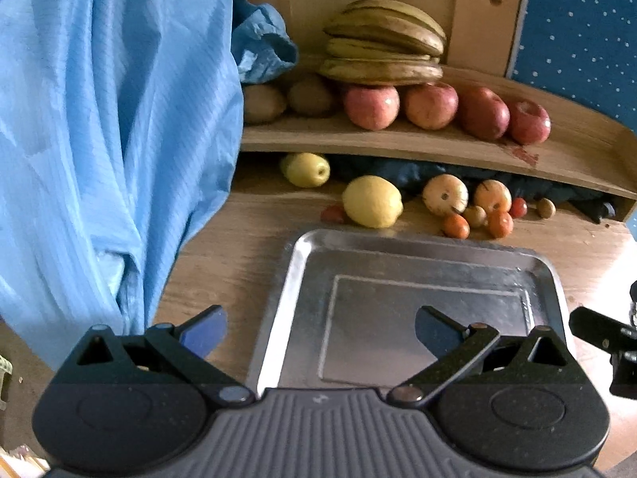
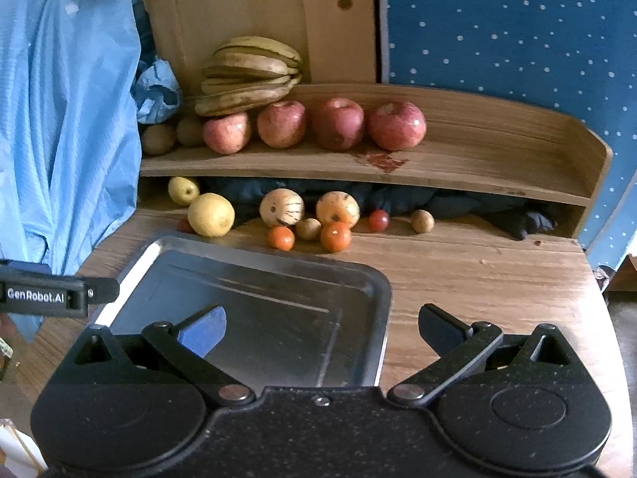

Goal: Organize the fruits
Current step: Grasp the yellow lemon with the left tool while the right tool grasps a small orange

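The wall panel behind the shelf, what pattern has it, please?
Dark blue with white dots, clearest in the right wrist view.

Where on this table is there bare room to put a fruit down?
The metal tray holds nothing. Bare wood lies right of it, below the small brown fruit, and the shelf is free right of the last red apple. The strip behind the tray is crowded, from the lemon to the cherry tomato.

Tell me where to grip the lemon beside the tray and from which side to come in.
Grip the lemon across its narrower middle, coming from above. It lies just beyond the metal tray's far rim, so a low frontal approach looks blocked; a small red fruit sits close at its left.
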